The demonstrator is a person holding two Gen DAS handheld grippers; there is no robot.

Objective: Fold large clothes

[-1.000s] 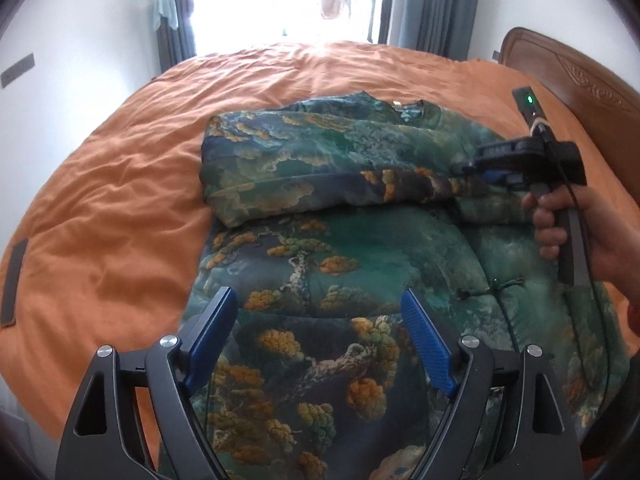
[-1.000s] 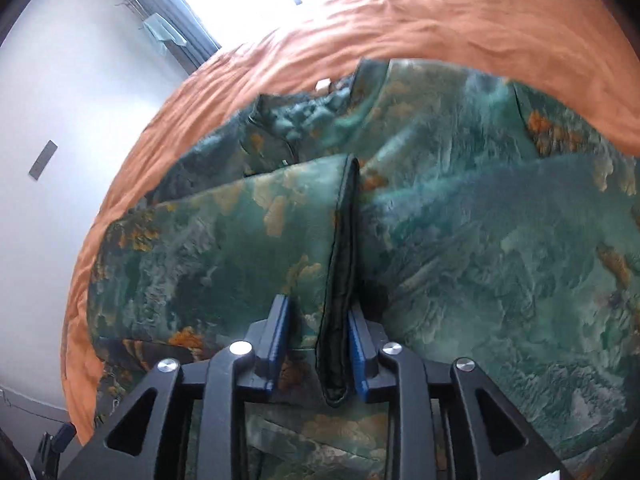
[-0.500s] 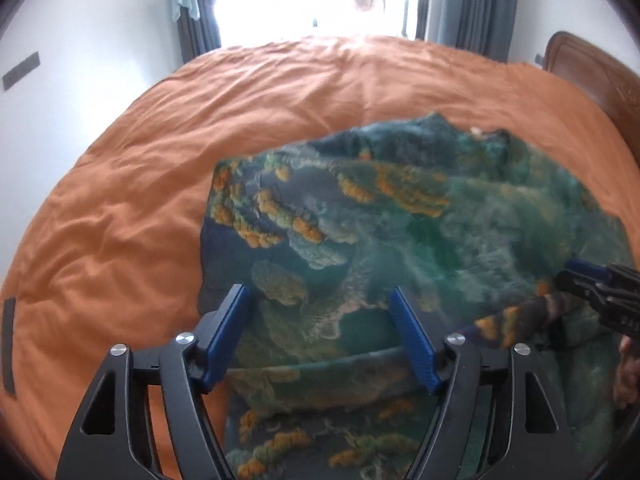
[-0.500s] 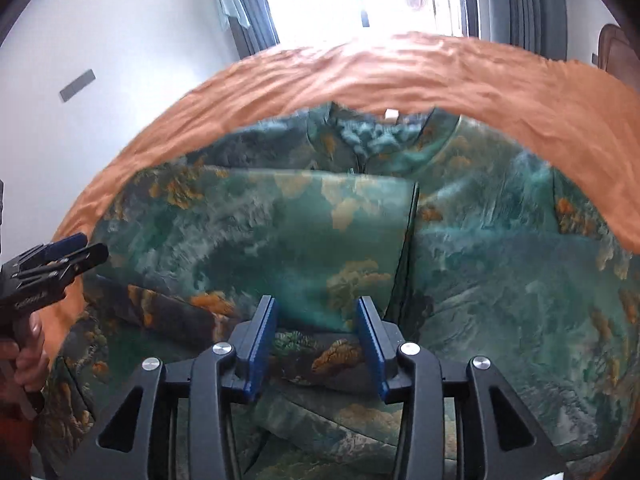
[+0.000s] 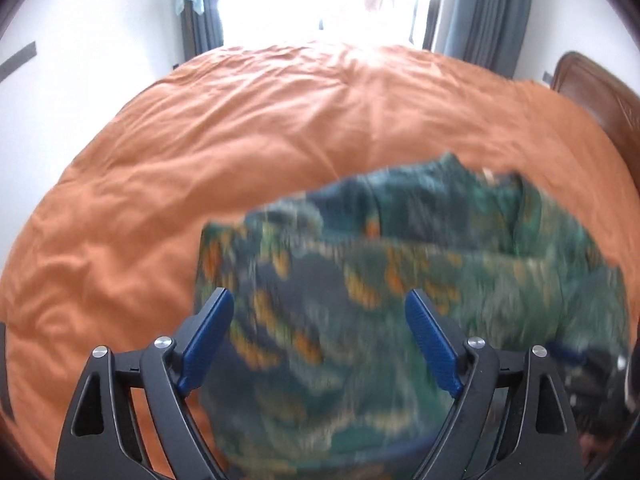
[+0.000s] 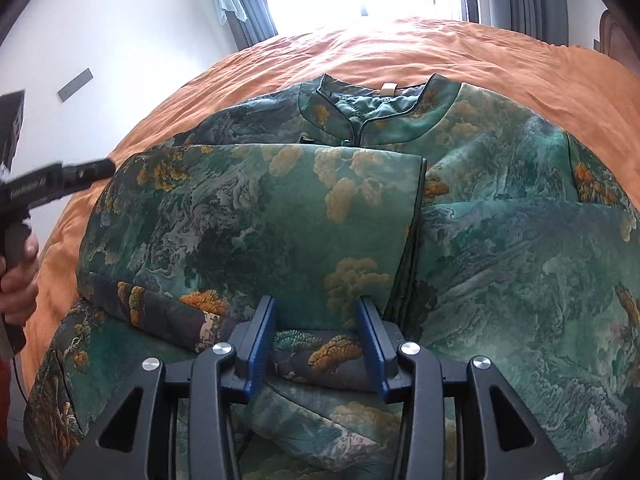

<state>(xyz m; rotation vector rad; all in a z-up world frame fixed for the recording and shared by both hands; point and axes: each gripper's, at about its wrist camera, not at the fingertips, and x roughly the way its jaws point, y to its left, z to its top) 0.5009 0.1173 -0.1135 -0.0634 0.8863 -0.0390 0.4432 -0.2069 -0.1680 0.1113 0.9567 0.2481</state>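
Observation:
A green padded jacket (image 6: pixel 460 240) with orange and gold tree print lies on the orange bed cover (image 6: pixel 460 48), collar (image 6: pixel 376 108) at the far side. Its left sleeve (image 6: pixel 260 220) is folded across the chest. My right gripper (image 6: pixel 316 340) is open, jaws a moderate way apart, just above the sleeve's lower edge and holding nothing. My left gripper (image 5: pixel 320 340) is open wide and empty above the jacket's (image 5: pixel 400 280) left part; that view is motion-blurred. It also shows in the right wrist view (image 6: pixel 60 184) at the far left, in a hand.
The orange cover (image 5: pixel 200 160) spreads far to the left and beyond the jacket. A wooden headboard (image 5: pixel 600 92) stands at the right. A bright window with grey curtains (image 5: pixel 480 12) is behind the bed, white walls on both sides.
My right gripper let go of the sleeve edge, opened and drew back. My left gripper moved forward and left over the jacket, still open.

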